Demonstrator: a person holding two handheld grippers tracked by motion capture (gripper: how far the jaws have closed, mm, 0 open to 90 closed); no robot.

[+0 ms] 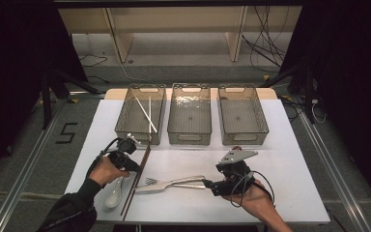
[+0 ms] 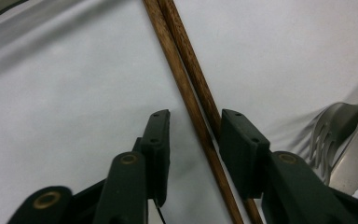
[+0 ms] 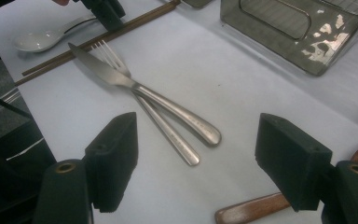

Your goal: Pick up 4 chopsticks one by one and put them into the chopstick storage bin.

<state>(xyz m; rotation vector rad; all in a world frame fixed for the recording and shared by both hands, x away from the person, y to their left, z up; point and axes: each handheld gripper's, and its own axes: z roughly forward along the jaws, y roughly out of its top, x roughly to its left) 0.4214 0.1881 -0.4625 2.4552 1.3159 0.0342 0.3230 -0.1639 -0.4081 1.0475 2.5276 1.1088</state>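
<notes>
A pair of brown wooden chopsticks (image 1: 137, 176) lies on the white table, front left. My left gripper (image 1: 129, 163) is low over them. In the left gripper view it (image 2: 196, 128) is open, one jaw on each side of the chopsticks (image 2: 186, 88), with small gaps. A steel fork (image 1: 155, 182) and a knife (image 1: 174, 185) lie crossed at mid front. My right gripper (image 1: 211, 185) sits just right of their handles. It (image 3: 196, 126) is open wide, with the knife (image 3: 121, 77) and fork (image 3: 165, 130) handles between and beyond its jaws, untouched.
Three clear bins stand in a row at the back: the left bin (image 1: 125, 123) holds white chopsticks (image 1: 145, 113), and the middle bin (image 1: 189, 137) and right bin (image 1: 244, 137) look bare. A white spoon (image 1: 114, 195) lies by my left hand. A wooden handle (image 3: 256, 207) lies under my right gripper.
</notes>
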